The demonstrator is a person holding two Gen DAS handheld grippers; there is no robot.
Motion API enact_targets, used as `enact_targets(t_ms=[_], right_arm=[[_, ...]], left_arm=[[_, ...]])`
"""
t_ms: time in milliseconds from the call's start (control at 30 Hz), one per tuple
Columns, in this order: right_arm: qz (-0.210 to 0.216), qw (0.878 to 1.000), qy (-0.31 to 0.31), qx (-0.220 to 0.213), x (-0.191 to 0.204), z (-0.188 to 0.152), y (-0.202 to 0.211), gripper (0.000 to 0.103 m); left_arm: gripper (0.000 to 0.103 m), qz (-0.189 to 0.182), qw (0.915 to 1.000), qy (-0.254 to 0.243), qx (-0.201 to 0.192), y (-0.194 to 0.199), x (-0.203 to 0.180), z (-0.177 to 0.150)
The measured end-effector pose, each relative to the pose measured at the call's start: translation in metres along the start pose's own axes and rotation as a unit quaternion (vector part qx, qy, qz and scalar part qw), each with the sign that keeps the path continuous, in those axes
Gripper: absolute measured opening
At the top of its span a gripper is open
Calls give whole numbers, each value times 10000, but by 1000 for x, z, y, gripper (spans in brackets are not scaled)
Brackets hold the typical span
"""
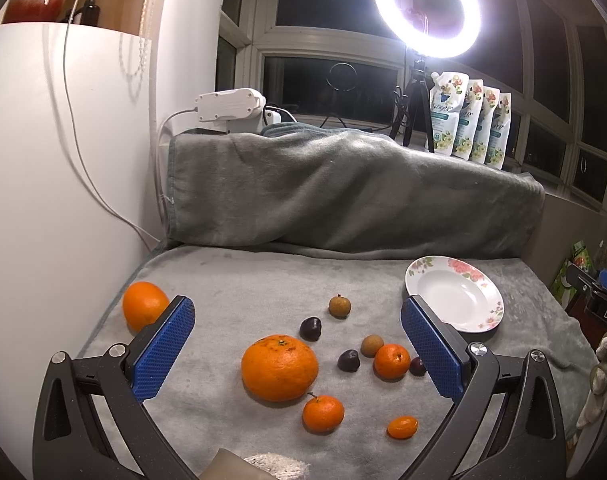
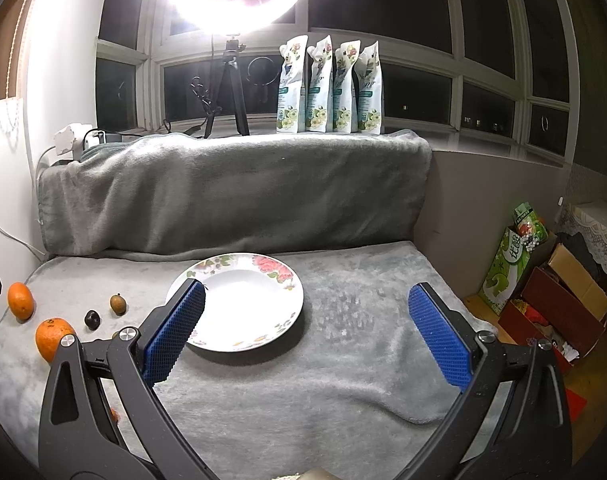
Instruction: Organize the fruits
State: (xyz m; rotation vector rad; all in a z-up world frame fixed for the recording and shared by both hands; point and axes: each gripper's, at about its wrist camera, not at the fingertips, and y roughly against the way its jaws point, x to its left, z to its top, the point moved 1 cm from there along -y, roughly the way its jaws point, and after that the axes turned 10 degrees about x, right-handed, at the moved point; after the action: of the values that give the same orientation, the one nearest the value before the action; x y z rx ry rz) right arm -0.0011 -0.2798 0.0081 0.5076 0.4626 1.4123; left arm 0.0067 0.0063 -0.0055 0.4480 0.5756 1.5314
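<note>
— Grey fleece blanket (image 1: 263,280) covers the whole work surface and the raised ledge behind it, under a ring light (image 1: 426,7) by the dark window. What does the left wrist view show?

— The left gripper (image 1: 299,350) hangs with its jaws wide apart, holding nothing. Between them lie the fruits: a big orange (image 1: 279,367) near centre, small mandarins and dark and brown little fruits to its right, another orange (image 1: 143,305) far left. The flowered plate (image 1: 479,322) sits empty at far right.

— And the right wrist view?

— The right gripper (image 2: 305,334) is also spread and empty, over the plate (image 2: 287,304); the fruits lie well to the left (boxes crowd the floor at right). Sorting looks not yet begun; next, likely, a descent over one fruit and a gentle close.
</note>
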Motion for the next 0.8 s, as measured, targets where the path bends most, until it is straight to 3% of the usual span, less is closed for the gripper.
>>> enact_targets(t_ms=[800], right_arm=[[60, 10000, 30, 5, 8, 15, 1, 103]], left_arm=[[102, 53, 9999, 27, 110, 1, 6, 7]])
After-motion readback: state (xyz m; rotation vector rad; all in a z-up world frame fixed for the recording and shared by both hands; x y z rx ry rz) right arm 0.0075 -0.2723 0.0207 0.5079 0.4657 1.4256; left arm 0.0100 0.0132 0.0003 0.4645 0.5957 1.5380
